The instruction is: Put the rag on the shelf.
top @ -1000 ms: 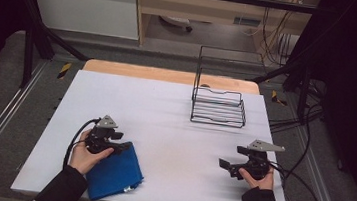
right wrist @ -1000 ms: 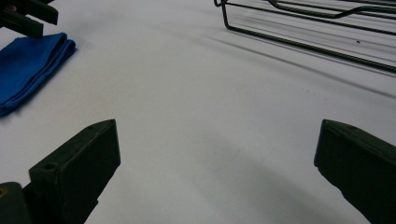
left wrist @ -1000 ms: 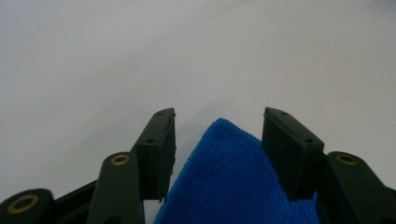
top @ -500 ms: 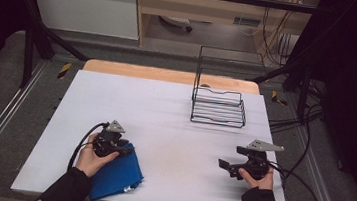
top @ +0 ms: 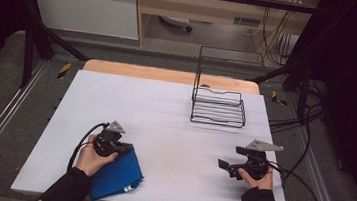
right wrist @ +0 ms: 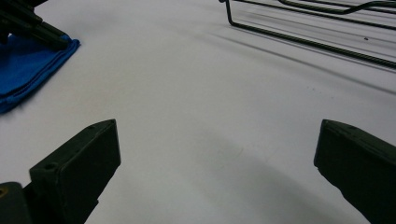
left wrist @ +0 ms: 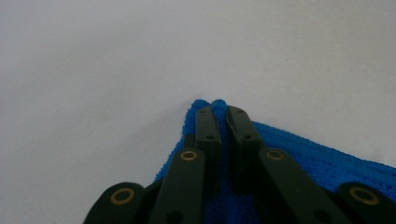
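- Left tongs (top: 120, 148) rest on the far corner of a folded blue cloth (top: 115, 177) near the front of the white tabletop (top: 155, 108).
- Right tongs (top: 222, 164) sit well apart to the right.
- Black wire rack (top: 219, 100) stands far right.

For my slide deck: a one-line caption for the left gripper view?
Left gripper shut on the corner of a folded blue cloth on the white table.

The left gripper (top: 123, 148) is sliding toward the cloth's (top: 115, 177) top corner, its jaws now pinching that corner; its grey plate is turning toward the rack (top: 219, 105).
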The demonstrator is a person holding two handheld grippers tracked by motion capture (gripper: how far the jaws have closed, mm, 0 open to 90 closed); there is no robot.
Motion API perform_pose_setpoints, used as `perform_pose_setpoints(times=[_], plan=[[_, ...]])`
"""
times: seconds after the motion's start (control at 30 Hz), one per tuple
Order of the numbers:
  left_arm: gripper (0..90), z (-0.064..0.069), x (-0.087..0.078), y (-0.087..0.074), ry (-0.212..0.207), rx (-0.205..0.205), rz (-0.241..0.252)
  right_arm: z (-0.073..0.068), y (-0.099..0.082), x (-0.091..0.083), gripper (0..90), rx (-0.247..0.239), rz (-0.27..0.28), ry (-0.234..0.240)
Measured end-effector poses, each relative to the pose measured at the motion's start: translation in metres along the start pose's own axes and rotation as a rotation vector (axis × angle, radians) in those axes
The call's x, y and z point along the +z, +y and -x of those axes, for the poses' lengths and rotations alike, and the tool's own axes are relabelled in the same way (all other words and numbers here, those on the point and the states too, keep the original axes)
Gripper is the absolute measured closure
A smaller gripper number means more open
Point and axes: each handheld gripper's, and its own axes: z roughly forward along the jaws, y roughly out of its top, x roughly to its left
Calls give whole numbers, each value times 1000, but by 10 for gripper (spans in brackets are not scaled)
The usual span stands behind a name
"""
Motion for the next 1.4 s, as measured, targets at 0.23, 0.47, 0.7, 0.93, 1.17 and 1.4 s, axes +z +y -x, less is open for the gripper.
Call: perform_pose_setpoints(times=[0.23, 0.47, 0.7, 0.93, 1.17, 1.4], plan=[[867, 0, -3, 0, -25, 9, 31, 0, 0, 0, 11, -1, 3, 1], [871, 4, -11, 6, -79, 35, 110, 0, 0, 0, 12, 2, 6, 3], [871, 14, -7, 22, -113, 105, 144, -1, 2, 1, 14, 0, 16, 0], [800, 24, 15, 40, -62, 150, 108, -4, 2, 3, 16, -3, 19, -15], [427, 16, -5, 34, 15, 85, 188, -13, 8, 10, 18, -16, 25, -41], [190, -5, -34, 0, 74, 5, 193, -36, 25, 32, 20, -40, 14, -33]])
